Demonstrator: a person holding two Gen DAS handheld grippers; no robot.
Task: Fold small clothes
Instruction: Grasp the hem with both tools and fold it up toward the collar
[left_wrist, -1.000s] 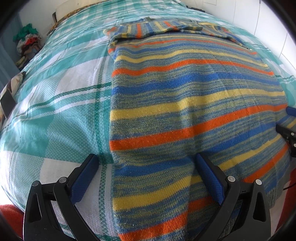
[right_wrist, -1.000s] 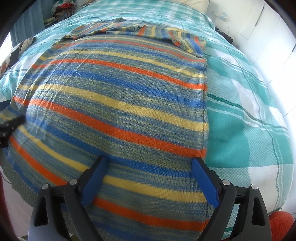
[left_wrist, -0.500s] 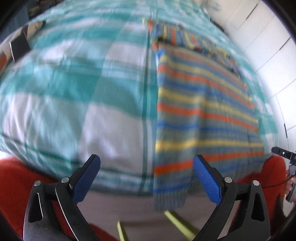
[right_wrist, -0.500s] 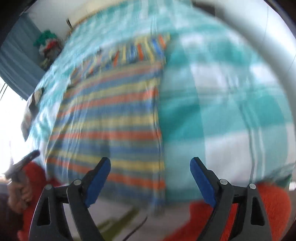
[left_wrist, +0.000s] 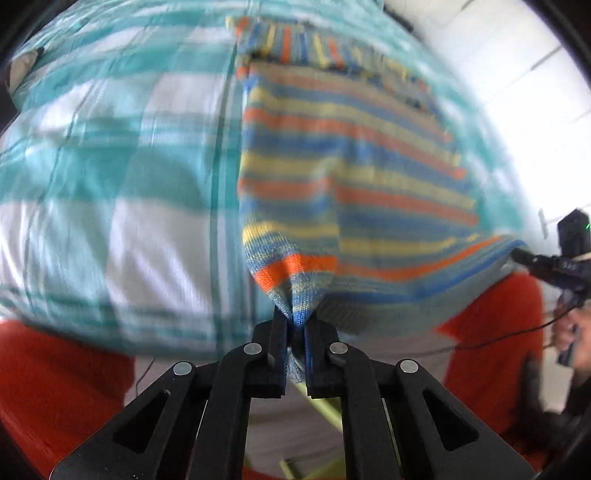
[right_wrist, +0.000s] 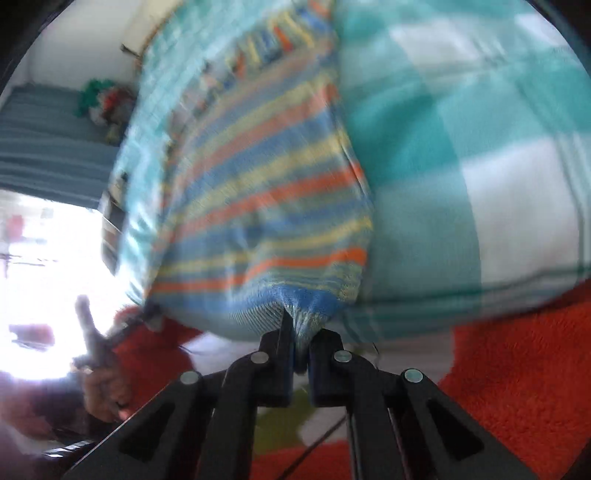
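Left gripper (left_wrist: 295, 332) having just closed, pinching the striped knit sweater (left_wrist: 351, 177) hem at lower centre, right gripper (right_wrist: 301, 334) likewise clamping bunched hem, sweater lying across the checked woven bedspread (left_wrist: 110, 166)

Place: a bedroom in a home.
Bed: teal-and-white checked bedspread (left_wrist: 110, 177) fills most of both views.
Walls: white panelling (left_wrist: 517, 92) at 2 o'clock, left wrist view.
Clutter: bright heap (right_wrist: 103, 103) at 10 o'clock, right wrist view.
Floor: red rug (right_wrist: 517, 369).

Orange, yellow and blue striped knit (left_wrist: 332, 177) on seemingly teal-and-white checked bedcover (left_wrist: 110, 166); red rug (right_wrist: 517, 369).
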